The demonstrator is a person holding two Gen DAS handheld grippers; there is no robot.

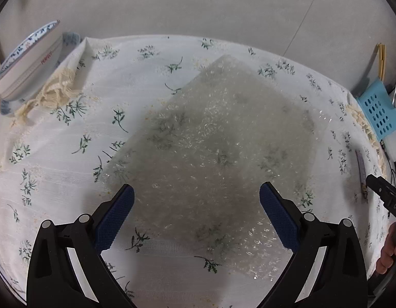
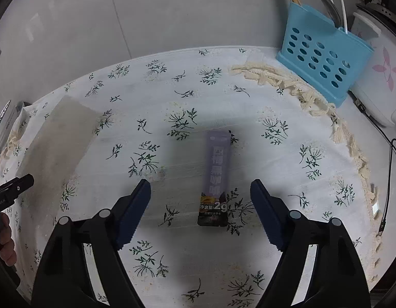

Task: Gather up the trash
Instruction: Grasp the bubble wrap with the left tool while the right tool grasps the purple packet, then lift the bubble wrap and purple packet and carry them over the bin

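Trash lies in two places on the surface, which is covered by a white tablecloth (image 1: 57,159) printed with small green sprigs and edged with a cream fringe. A sheet of clear bubble wrap (image 1: 223,138) rests flat on the cloth, one corner pointing toward the far wall. The left gripper (image 1: 196,196) hangs over its near part with its blue-padded jaws spread wide, holding nothing. Well to the right of the sheet, a purple coffee sachet (image 2: 216,169) lies flat, its dark end nearest the camera. The right gripper (image 2: 200,192) is above it with jaws apart and nothing held; the sachet sits in the gap between them, and neither pad presses on it. At the far right edge stands a blue perforated utensil holder (image 2: 323,69) with chopsticks and spoons in it, beside a white appliance (image 2: 380,84) bearing a pink flower. At the far left, a blue-and-white patterned bowl (image 1: 28,59) sits at the cloth's edge.
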